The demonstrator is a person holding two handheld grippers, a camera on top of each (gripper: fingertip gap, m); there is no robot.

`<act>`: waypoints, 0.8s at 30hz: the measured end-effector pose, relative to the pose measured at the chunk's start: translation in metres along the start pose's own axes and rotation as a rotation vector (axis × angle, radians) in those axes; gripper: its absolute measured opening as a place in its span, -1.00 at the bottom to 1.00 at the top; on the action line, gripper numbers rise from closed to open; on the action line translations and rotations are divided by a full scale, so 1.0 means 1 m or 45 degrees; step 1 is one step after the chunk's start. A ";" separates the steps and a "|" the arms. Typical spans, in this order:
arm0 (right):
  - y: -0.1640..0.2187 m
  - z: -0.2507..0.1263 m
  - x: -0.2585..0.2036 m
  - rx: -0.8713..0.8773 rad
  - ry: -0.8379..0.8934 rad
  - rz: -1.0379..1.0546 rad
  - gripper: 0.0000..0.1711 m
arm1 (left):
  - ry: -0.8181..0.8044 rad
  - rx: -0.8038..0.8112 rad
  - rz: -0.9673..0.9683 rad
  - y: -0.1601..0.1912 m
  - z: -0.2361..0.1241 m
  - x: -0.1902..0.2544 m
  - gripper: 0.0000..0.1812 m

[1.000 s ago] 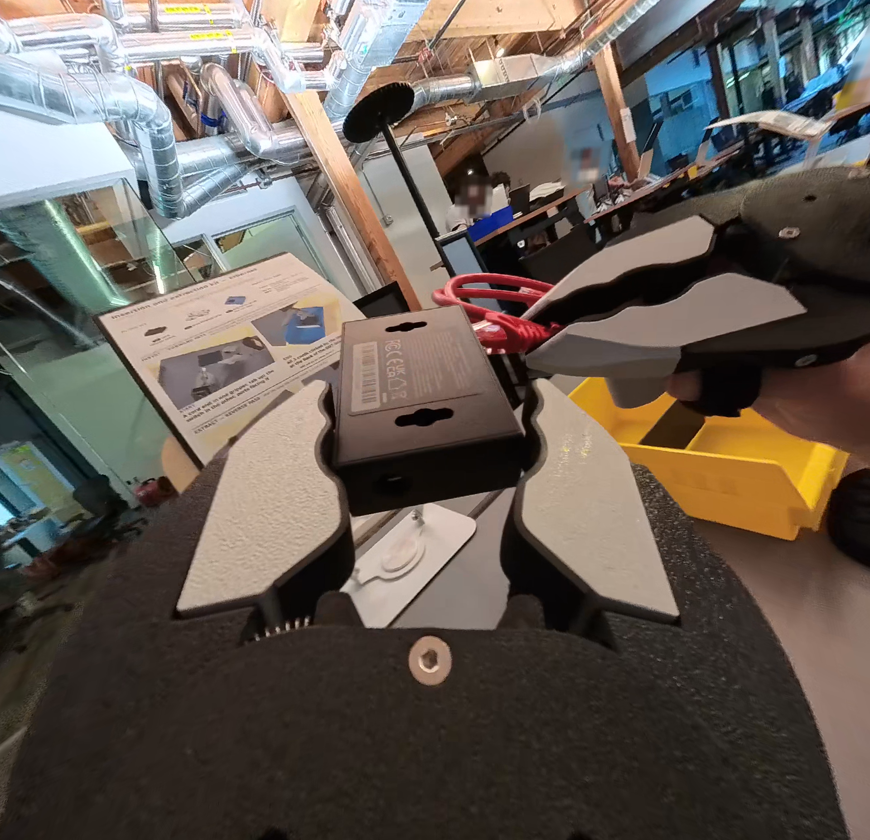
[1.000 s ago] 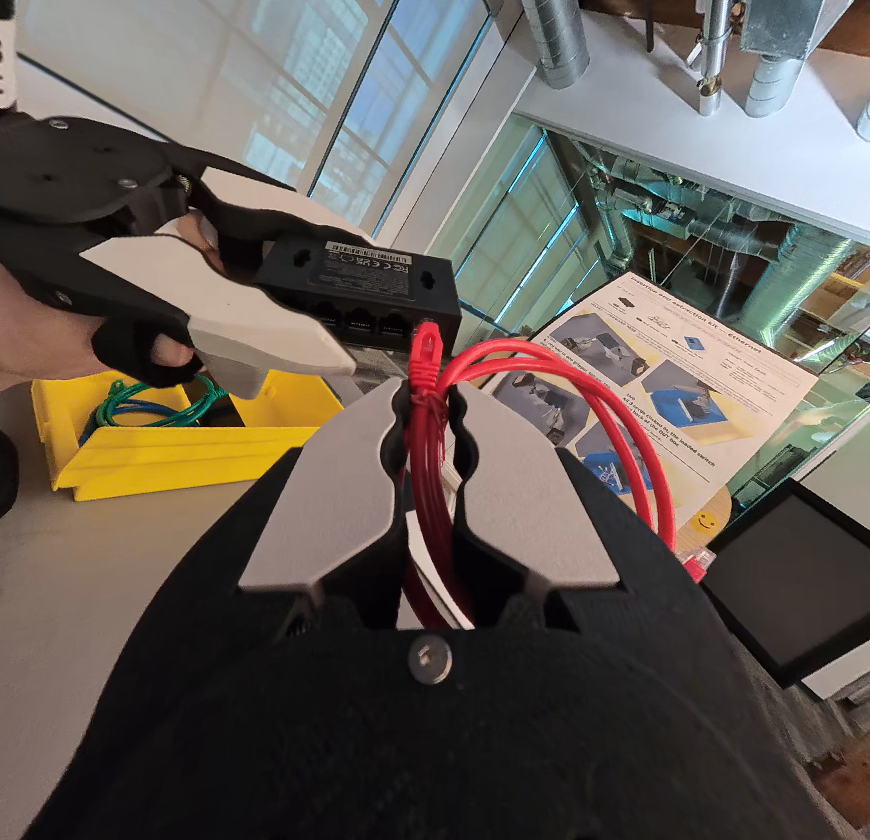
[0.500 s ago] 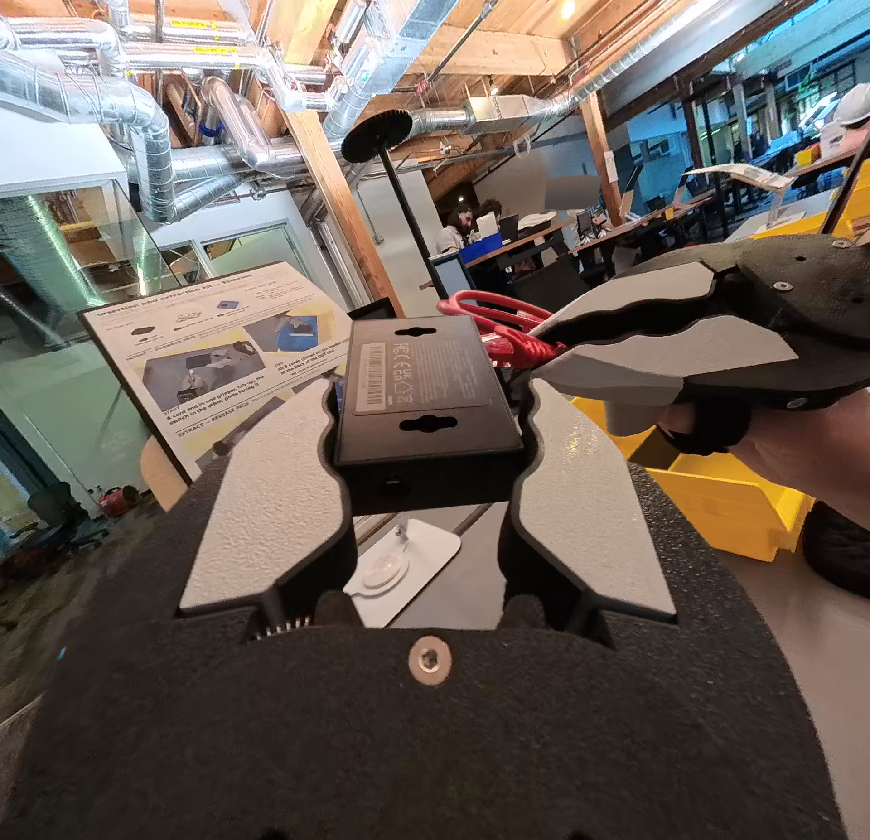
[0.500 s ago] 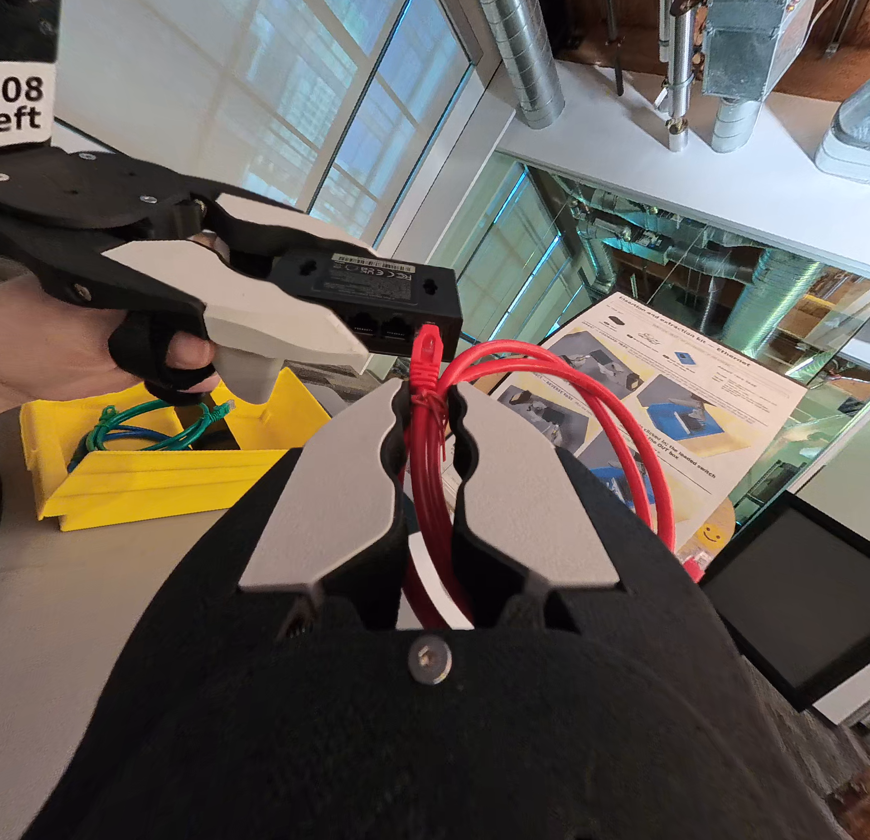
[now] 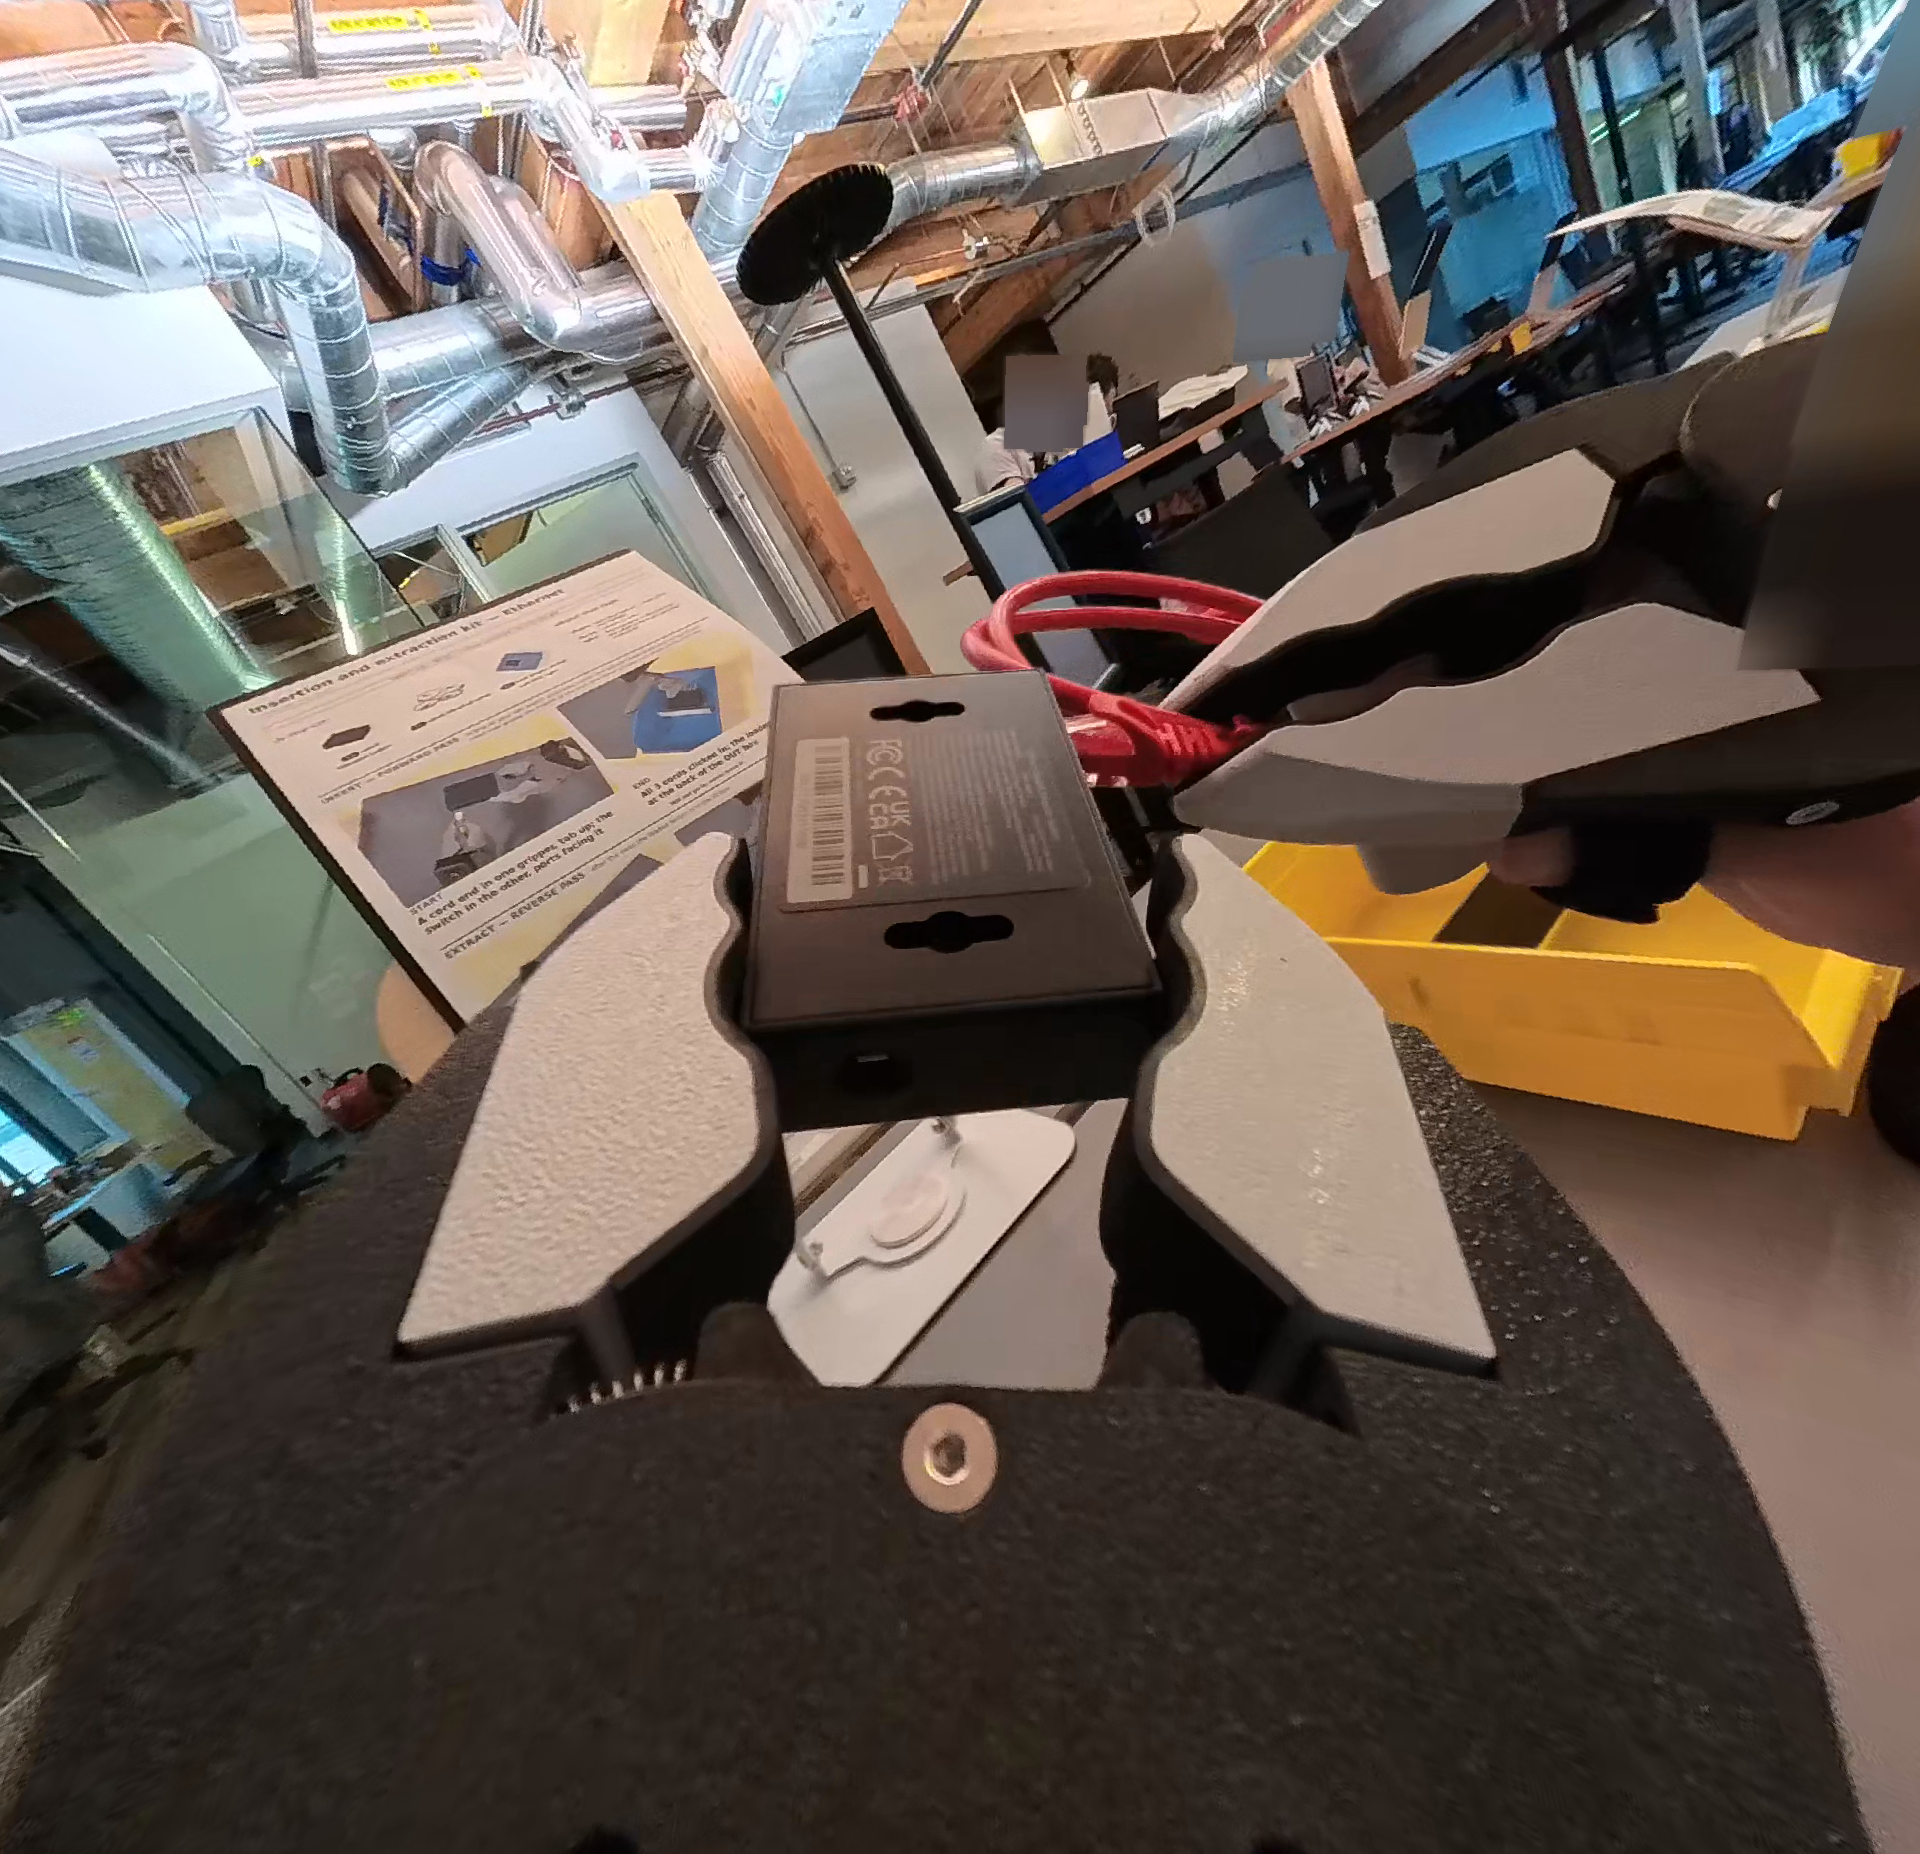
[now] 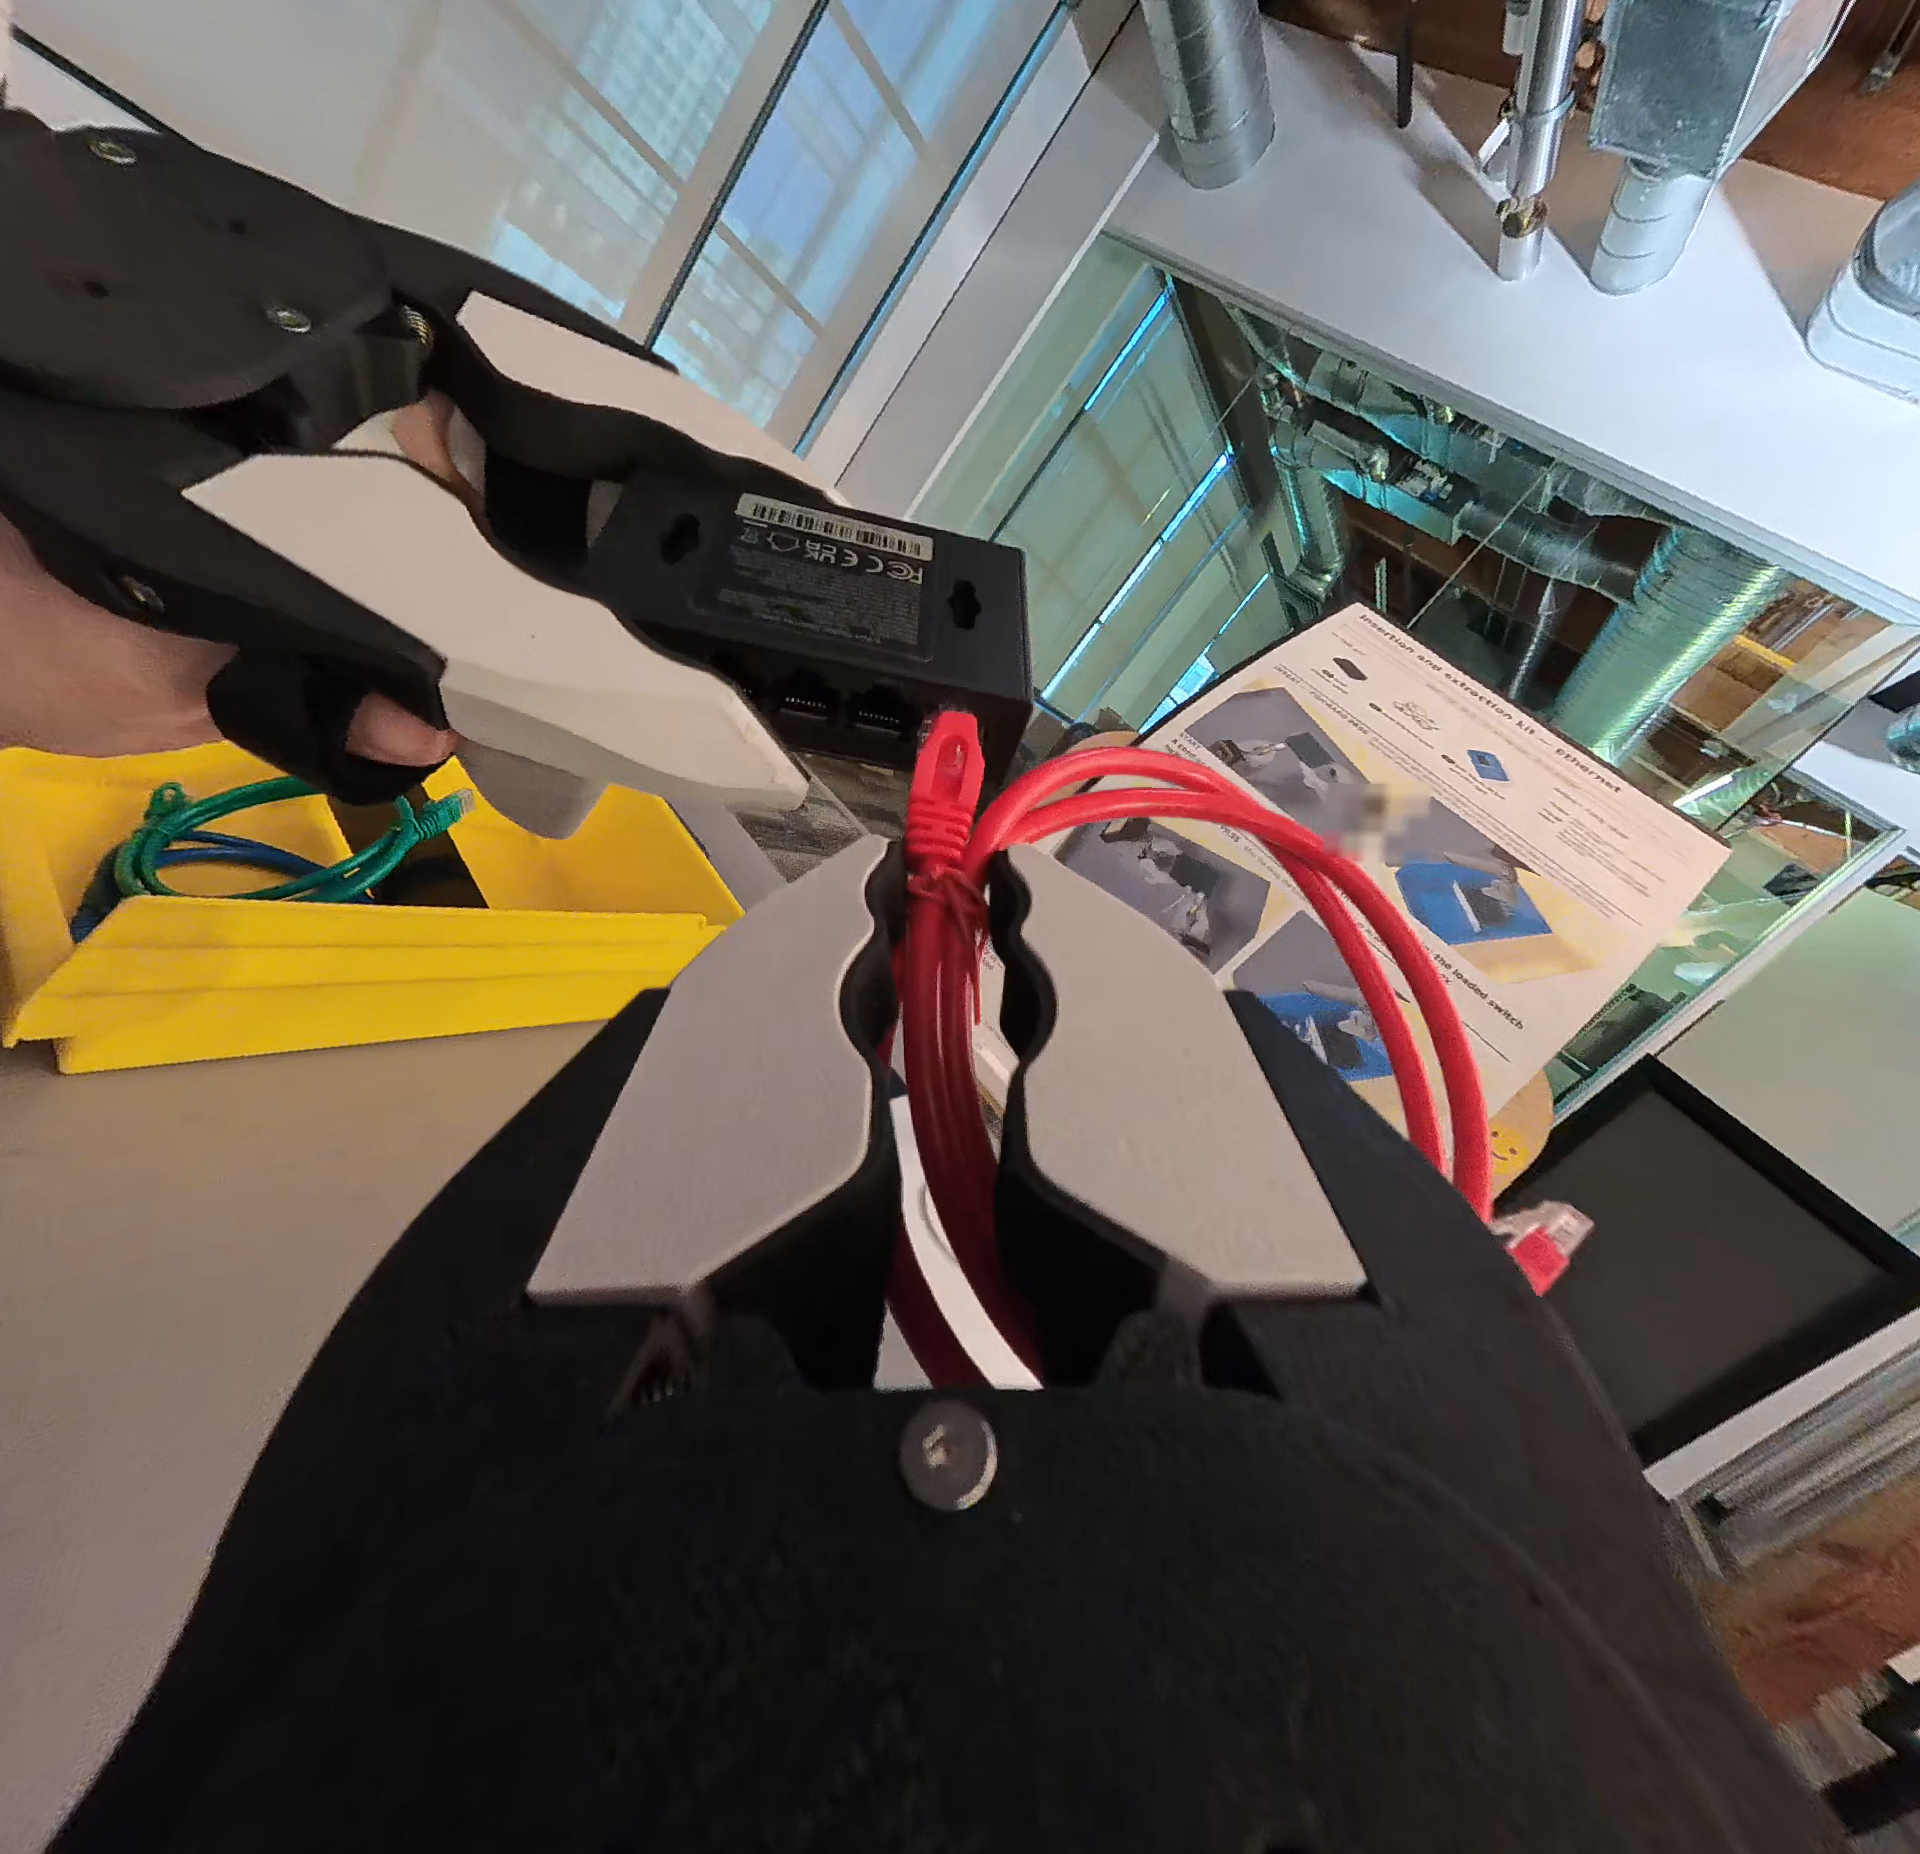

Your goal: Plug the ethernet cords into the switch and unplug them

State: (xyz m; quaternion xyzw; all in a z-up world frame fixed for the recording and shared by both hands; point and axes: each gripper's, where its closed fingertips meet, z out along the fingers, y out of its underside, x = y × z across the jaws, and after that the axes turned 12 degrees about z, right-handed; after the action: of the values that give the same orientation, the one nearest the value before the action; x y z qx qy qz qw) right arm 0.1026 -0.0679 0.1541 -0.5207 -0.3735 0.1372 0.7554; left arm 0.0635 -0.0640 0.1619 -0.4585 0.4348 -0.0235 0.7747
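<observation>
Left gripper (image 5: 951, 957), centre frame, clamps the label-up black switch (image 5: 935, 848); right gripper (image 6: 943, 905) pinches the red ethernet cord (image 6: 940, 973), plug at a port.

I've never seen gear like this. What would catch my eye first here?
Likely the bright red cord, bundled and pinched in the right gripper, its plug right at the ports of the black switch. The left gripper clamps that switch in mid-air, with a yellow bin on the table behind.
</observation>
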 end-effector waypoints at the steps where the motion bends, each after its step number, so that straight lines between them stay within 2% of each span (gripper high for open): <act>1: 0.001 0.000 0.000 -0.006 -0.001 0.005 -0.82 | -0.001 -0.011 0.012 0.001 0.000 0.000 -0.19; 24: 0.018 0.009 -0.003 -0.057 -0.023 0.053 -0.82 | 0.030 -0.098 0.107 0.015 0.001 0.003 -0.19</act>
State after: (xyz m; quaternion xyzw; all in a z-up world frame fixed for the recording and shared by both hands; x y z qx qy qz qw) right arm 0.0974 -0.0561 0.1386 -0.5439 -0.3724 0.1493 0.7370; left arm 0.0607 -0.0558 0.1493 -0.4690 0.4634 0.0203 0.7516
